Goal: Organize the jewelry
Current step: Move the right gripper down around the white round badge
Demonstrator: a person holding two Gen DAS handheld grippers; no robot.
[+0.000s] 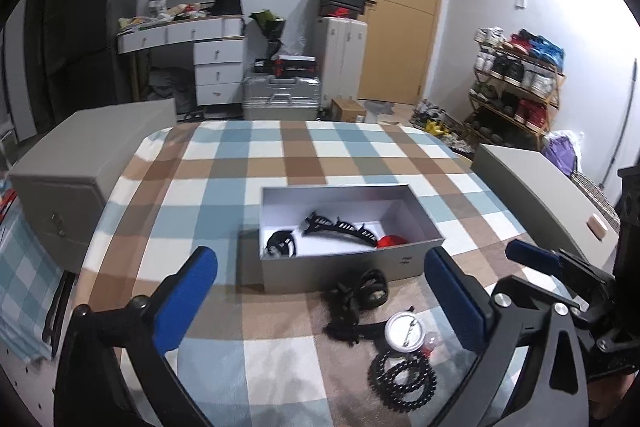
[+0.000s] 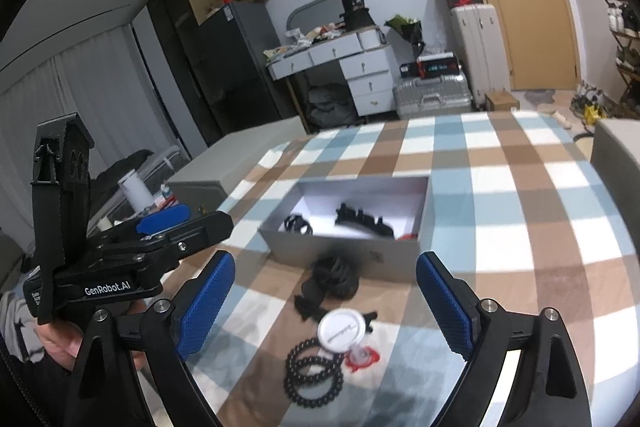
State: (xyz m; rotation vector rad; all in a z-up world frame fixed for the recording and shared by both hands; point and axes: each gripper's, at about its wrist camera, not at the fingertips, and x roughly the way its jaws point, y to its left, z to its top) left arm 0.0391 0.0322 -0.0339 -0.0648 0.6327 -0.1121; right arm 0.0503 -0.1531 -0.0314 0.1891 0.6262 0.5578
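Both grippers [image 1: 320, 303] [image 2: 324, 307] gape, empty — red item [image 1: 391, 241] in grey box [image 1: 340, 267] half hidden, unidentifiable.

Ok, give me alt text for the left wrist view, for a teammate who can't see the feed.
The open left gripper hovers empty above a plaid-covered table, facing an open grey box that holds a black hair claw and other small pieces. In front of the box lie black hair ties, a round white badge and a black bead bracelet.
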